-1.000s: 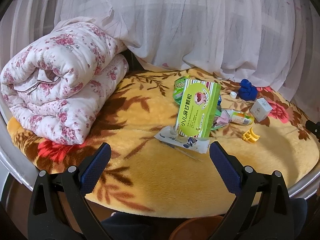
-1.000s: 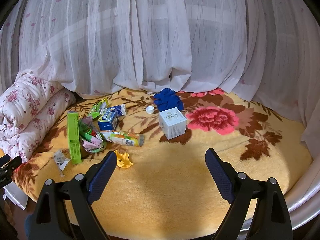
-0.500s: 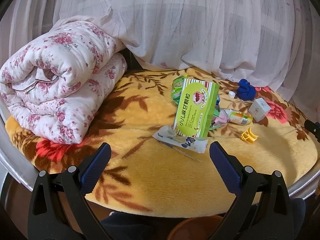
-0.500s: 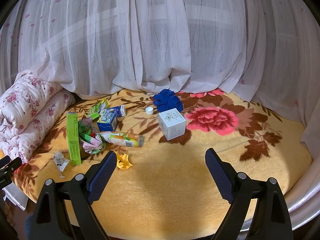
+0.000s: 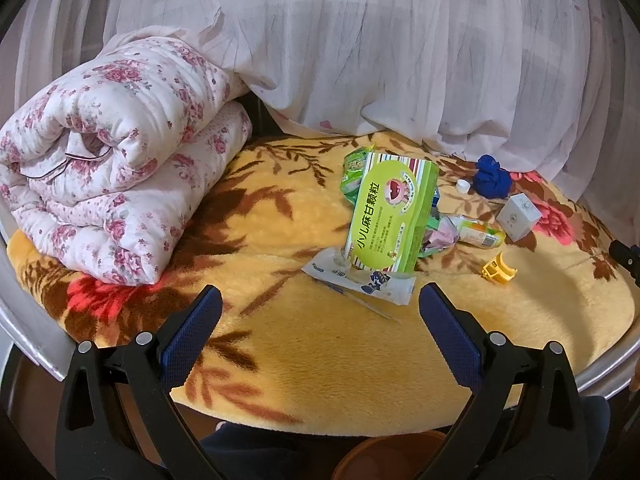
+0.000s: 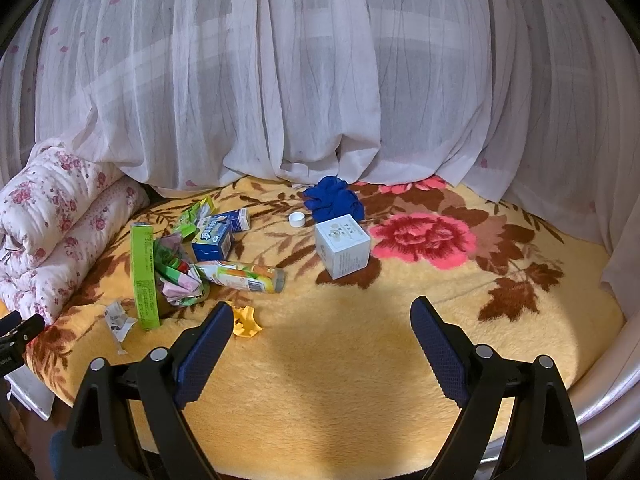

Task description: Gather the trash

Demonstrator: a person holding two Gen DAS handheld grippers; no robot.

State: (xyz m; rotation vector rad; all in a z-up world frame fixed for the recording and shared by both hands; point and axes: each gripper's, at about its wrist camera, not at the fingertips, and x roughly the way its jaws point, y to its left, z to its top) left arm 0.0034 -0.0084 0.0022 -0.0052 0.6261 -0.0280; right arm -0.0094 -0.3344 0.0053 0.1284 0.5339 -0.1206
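Note:
Trash lies on a yellow flowered blanket [image 5: 320, 344]. A green box [image 5: 390, 216] leans upright over a white wrapper [image 5: 360, 278]. Beside it lie a crumpled tube carton [image 6: 244, 276], a blue carton [image 6: 214, 236], a yellow plastic clip [image 6: 246, 322], a white cube box [image 6: 342, 246], a white cap [image 6: 297, 220] and a blue cloth [image 6: 334, 200]. My left gripper [image 5: 320, 312] is open and empty, just short of the wrapper. My right gripper [image 6: 320, 326] is open and empty, in front of the cube box, its left finger by the yellow clip.
A rolled floral quilt [image 5: 112, 184] fills the left side of the blanket. Sheer white curtains [image 6: 320, 80] hang along the back. The round bed's pale rim [image 6: 600, 412] runs along the near edge. A brown bin rim [image 5: 392, 456] shows below the left gripper.
Both grippers have drifted slightly; the scene sits a little lower and closer in the left wrist view. Nothing was taken hold of or moved.

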